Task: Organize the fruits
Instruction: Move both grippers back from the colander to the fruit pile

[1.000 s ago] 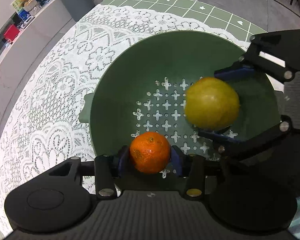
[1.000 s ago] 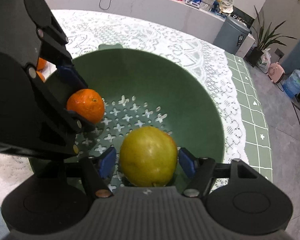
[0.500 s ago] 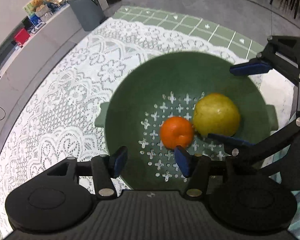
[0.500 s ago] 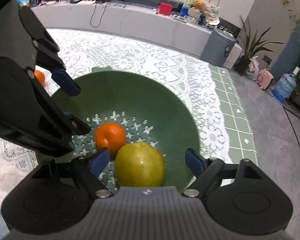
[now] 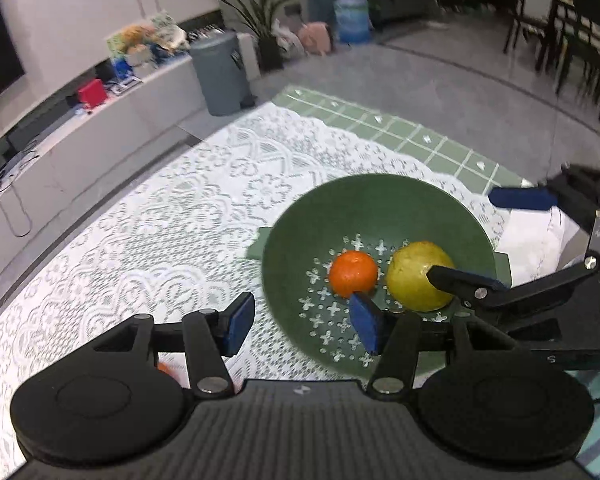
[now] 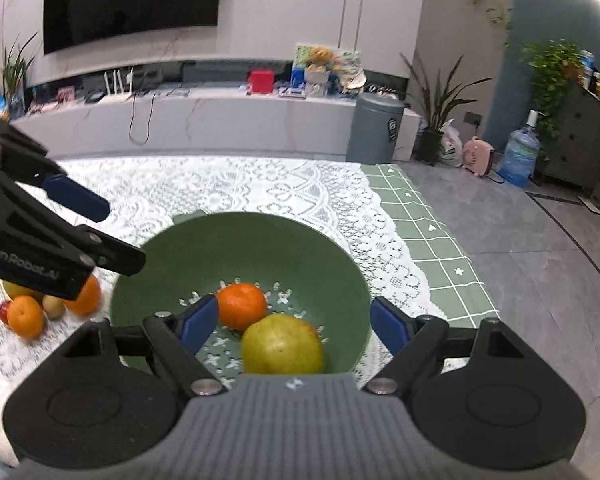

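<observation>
A green colander bowl (image 5: 380, 208) (image 6: 240, 248) stands on the lace cloth. Inside it lie an orange mandarin (image 5: 353, 273) (image 6: 242, 306) and a yellow-green round fruit (image 5: 418, 280) (image 6: 282, 346), side by side and touching. My left gripper (image 5: 302, 324) (image 6: 100, 228) hovers open above the bowl's near left rim, with nothing between its blue pads. My right gripper (image 6: 294, 322) (image 5: 496, 238) is open too, above the bowl on the fruit's side, its pads wide of both fruits. One right finger hides part of the yellow-green fruit in the left wrist view.
A pile of loose fruit (image 6: 26, 316), oranges and smaller pieces, lies on the white lace tablecloth (image 5: 160, 248) left of the bowl. A green checked cloth (image 6: 432, 240) marks the table's far edge. Beyond it are the floor and a grey bin (image 6: 374, 128).
Both grippers opened and let go: the mandarin and the yellow-green fruit dropped into the bowl. Both grippers then rose and drew back from it.
</observation>
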Tool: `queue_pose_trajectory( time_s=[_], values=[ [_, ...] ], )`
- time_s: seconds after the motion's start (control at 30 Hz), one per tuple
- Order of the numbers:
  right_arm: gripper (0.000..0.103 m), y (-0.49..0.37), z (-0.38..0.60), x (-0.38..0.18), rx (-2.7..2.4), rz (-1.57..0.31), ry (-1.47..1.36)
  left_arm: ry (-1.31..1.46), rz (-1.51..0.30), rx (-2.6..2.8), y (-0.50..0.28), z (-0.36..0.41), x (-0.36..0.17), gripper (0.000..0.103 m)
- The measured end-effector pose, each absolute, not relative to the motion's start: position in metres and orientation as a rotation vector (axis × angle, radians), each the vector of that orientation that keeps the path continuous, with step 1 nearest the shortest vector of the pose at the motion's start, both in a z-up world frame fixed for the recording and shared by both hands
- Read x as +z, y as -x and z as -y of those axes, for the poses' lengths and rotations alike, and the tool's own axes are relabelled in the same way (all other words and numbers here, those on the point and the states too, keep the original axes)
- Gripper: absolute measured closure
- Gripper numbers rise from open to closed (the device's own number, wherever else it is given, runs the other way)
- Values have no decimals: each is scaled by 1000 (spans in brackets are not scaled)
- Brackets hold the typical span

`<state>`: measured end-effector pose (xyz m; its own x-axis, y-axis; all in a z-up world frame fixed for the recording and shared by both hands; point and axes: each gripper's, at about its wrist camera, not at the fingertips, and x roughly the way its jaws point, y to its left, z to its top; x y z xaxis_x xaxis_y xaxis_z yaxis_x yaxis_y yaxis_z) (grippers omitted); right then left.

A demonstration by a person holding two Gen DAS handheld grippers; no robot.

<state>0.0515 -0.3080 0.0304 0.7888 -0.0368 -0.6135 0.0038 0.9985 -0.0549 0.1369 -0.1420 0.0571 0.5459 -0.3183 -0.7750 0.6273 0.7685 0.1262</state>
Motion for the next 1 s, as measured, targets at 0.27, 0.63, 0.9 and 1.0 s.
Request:
queue_pose_trajectory(
  time_s=[0.27,0.63,0.9,1.0],
  values=[
    [21,-31,279,34,6,-614,-36,-255,-764,-473,-112,90,67,39],
    [21,-9,231,21,40,-527,-33,-129,-698,-324,-75,25,50,37],
    [21,2,198,9,161,-474,13,-24,-677,-222,-57,-20,37,37],
    [21,2,189,4,196,-484,42,2,-664,-202,-51,-31,30,37]
  ],
)
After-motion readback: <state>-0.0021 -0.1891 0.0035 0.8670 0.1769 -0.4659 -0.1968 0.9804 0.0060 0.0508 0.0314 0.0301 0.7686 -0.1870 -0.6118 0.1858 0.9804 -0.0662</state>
